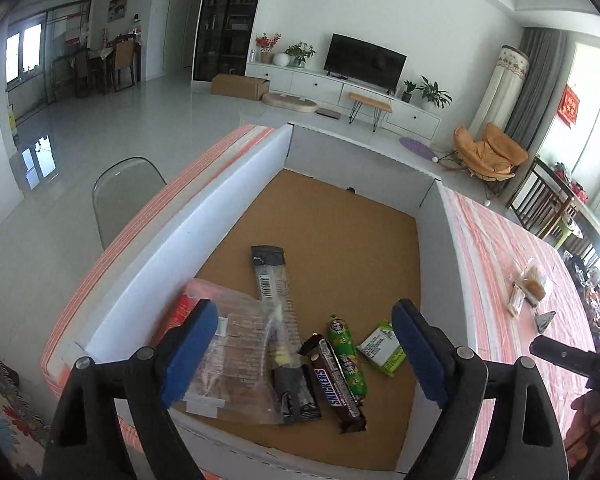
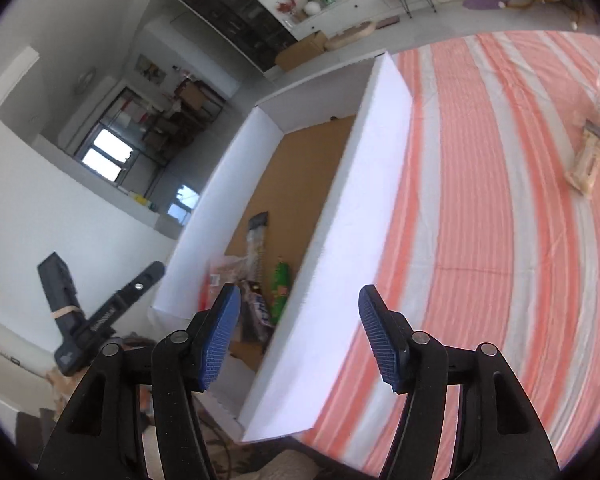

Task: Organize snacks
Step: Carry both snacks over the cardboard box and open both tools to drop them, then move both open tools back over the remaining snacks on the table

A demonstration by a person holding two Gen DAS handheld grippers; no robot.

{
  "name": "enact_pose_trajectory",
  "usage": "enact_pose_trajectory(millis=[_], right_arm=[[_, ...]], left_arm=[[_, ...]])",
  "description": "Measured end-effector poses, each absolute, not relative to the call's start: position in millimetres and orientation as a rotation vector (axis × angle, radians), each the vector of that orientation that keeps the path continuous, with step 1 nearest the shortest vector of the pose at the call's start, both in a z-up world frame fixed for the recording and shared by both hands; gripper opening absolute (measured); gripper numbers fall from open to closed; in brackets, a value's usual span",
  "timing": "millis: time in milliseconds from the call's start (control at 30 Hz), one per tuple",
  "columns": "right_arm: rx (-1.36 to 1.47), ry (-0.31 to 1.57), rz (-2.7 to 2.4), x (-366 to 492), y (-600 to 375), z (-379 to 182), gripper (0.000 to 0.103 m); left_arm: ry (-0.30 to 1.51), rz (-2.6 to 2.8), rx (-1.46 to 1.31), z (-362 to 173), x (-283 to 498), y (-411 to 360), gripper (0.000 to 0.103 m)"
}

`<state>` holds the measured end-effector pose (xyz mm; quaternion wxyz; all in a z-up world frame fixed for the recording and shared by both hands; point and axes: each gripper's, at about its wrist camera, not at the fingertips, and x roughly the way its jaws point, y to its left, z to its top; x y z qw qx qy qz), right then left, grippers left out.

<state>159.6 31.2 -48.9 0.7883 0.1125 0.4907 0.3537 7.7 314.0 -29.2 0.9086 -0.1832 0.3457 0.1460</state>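
Cardboard-floored white box (image 1: 440,248) at frame centre gathers the snacks: a Snickers bar (image 1: 337,384), a green sausage stick (image 1: 346,352), a green packet (image 1: 382,346) and clear-wrapped biscuits (image 1: 236,354) lie clustered low in it, likely dropped close together. Left claw (image 1: 304,354) hangs wide open above them, holding nothing. Right claw (image 2: 298,338), also spread and empty, straddles the box wall. More wrapped snacks (image 1: 530,286) wait on the striped surface (image 1: 496,240) at right, probably next
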Motion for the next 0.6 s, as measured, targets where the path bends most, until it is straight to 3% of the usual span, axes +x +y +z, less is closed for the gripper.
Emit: enact_pose_trajectory(millis=[100, 200, 400, 600], right_arm=[[-0.003, 0.992, 0.415, 161, -31, -80, 0.069], [-0.078, 0.941, 0.152, 159, -101, -107, 0.069], [0.222, 0.926, -0.126, 156, -223, -120, 0.069], [0.345, 0.931, -0.178, 159, -243, -121, 0.07]], left_arm=[[0.687, 0.16, -0.369, -18, 19, 269, 0.095], [0.694, -0.017, -0.326, -10, 34, 208, 0.099], [0.78, -0.259, -0.225, -29, 80, 85, 0.101], [0.838, -0.186, -0.108, -84, 136, 27, 0.101]])
